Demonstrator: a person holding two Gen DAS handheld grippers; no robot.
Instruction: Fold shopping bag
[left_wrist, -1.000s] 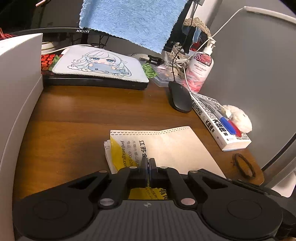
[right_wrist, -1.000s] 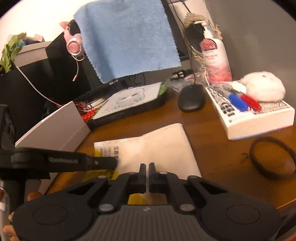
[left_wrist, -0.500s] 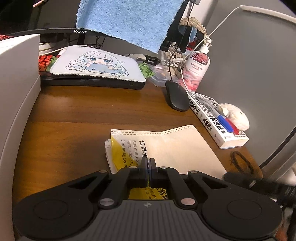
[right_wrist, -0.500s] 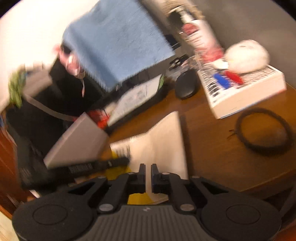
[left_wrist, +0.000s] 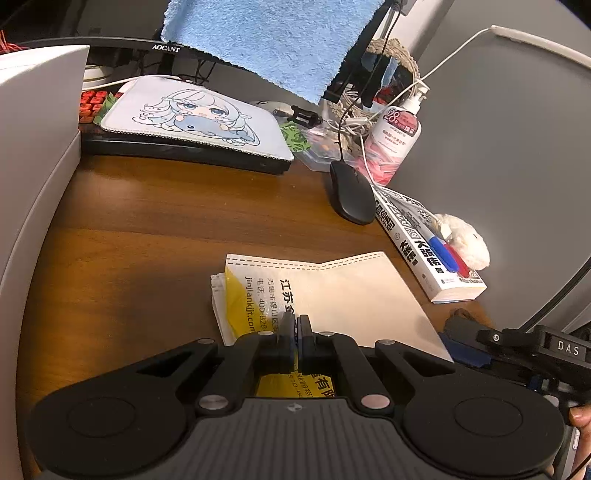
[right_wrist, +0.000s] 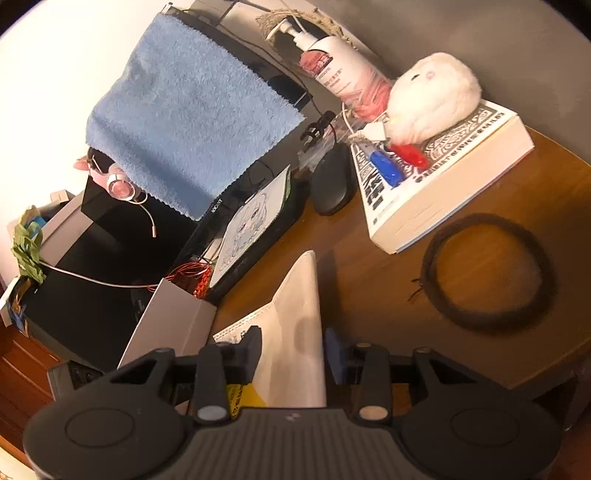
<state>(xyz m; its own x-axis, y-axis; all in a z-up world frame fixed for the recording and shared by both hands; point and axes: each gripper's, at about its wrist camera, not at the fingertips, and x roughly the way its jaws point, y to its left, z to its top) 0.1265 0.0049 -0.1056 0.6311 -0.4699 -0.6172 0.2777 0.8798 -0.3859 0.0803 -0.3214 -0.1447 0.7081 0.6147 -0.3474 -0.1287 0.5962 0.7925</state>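
A beige non-woven shopping bag (left_wrist: 351, 291) lies folded flat on the brown desk, with a yellow printed panel showing at its left end. My left gripper (left_wrist: 295, 321) is shut, its tips together over the bag's near left part; nothing shows between them. My right gripper (right_wrist: 293, 345) is open and tilted, its fingers (right_wrist: 255, 339) standing either side of the bag's (right_wrist: 299, 317) right edge, which runs up between them. In the left wrist view the right gripper (left_wrist: 461, 332) comes in low at the bag's right corner, with a fingertip of a hand behind it.
A thick book (left_wrist: 424, 243) carrying markers and a white plush toy (right_wrist: 432, 96) lies to the right. A black mouse (left_wrist: 351, 192), a lotion bottle (left_wrist: 399, 136), a black hair tie (right_wrist: 487, 269), a white box (left_wrist: 33, 166) and a keyboard under a printed pad (left_wrist: 192, 118) surround the bag.
My right gripper went from shut to open, tilted and dropped to the bag's right edge. It now appears in the left wrist view. The left gripper and the bag stayed put.
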